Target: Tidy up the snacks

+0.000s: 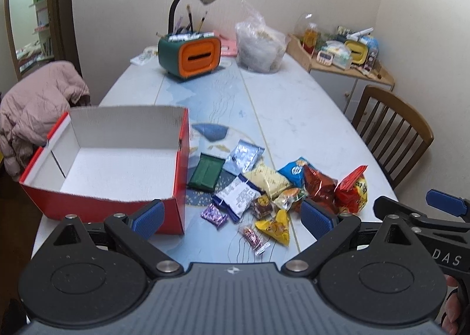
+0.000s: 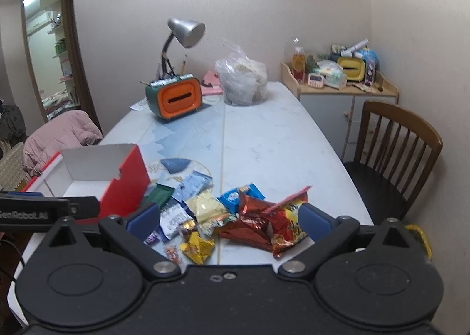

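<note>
An empty red cardboard box (image 1: 173, 211) with a white inside stands open on the left of the table. Right of it lies a loose pile of snacks: a green packet (image 1: 205, 172), a white-and-blue packet (image 1: 238, 195), a pale yellow bag (image 1: 268, 181), a dark red foil bag (image 1: 318, 188), a red chip bag (image 2: 288, 226) and small candies (image 1: 274, 227). My left gripper (image 1: 232, 217) hovers open above the pile's near edge, holding nothing. My right gripper (image 2: 229, 223) is open too, over the pile's right side, with its right finger beside the chip bag.
At the table's (image 1: 293, 117) far end stand a desk lamp on an orange-and-green holder (image 1: 189, 54) and a clear plastic bag (image 1: 258, 44). A wooden chair (image 1: 393, 132) is on the right, with a cluttered cabinet (image 1: 337, 53) behind it. A pink jacket (image 1: 38, 106) hangs at the left.
</note>
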Demonstrator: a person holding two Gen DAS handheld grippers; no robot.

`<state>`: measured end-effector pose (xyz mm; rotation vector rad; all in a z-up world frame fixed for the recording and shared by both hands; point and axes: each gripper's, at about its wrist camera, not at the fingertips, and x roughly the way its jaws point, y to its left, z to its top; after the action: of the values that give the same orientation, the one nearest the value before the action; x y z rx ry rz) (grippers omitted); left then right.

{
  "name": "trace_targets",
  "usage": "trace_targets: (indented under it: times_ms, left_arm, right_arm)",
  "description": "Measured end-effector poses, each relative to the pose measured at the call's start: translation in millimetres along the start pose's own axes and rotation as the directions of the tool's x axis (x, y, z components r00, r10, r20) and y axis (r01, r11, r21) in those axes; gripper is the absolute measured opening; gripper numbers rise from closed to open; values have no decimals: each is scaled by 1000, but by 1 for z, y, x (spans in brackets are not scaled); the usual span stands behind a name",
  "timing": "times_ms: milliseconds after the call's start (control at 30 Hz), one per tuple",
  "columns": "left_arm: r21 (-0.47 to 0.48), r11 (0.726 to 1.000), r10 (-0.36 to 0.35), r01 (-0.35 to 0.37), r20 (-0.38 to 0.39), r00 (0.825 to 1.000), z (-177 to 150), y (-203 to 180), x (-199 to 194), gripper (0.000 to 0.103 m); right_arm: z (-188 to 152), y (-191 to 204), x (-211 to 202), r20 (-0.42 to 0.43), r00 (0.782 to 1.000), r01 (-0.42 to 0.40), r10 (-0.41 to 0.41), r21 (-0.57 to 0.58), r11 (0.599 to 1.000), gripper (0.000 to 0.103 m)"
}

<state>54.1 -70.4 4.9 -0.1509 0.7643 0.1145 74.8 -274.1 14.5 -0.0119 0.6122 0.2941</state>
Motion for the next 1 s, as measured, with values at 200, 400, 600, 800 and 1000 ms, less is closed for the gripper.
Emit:
trace_targets:
  times_ms: [200,400,600,800,1000]
  left_arm:
    - [-27,999,19,-20,-43,999,3,-4,27,99]
    - [-57,998,13,-19,-96,995,5,-9,59,100]
    - [-45,999,-4,-5,-195,981,-7,-23,97,99]
    - [-63,998,8,-27,-281,960,-24,-25,131,99]
    - [-138,987,29,-81,-346,938,-34,-16,157,99]
  right_arm:
    - [-8,-27,28,-64,998,20,-19,20,1000,98]
    - [-12,-54,62,-103,994,20,-25,-46,999,97]
    - [-20,-77,98,-145,989,10,-30,-140,990,97]
    - [-20,-100,129,-185,983,-41,5,-194,980,90]
    - [-16,-112,157,-205,977,-103,53,-242,965,89]
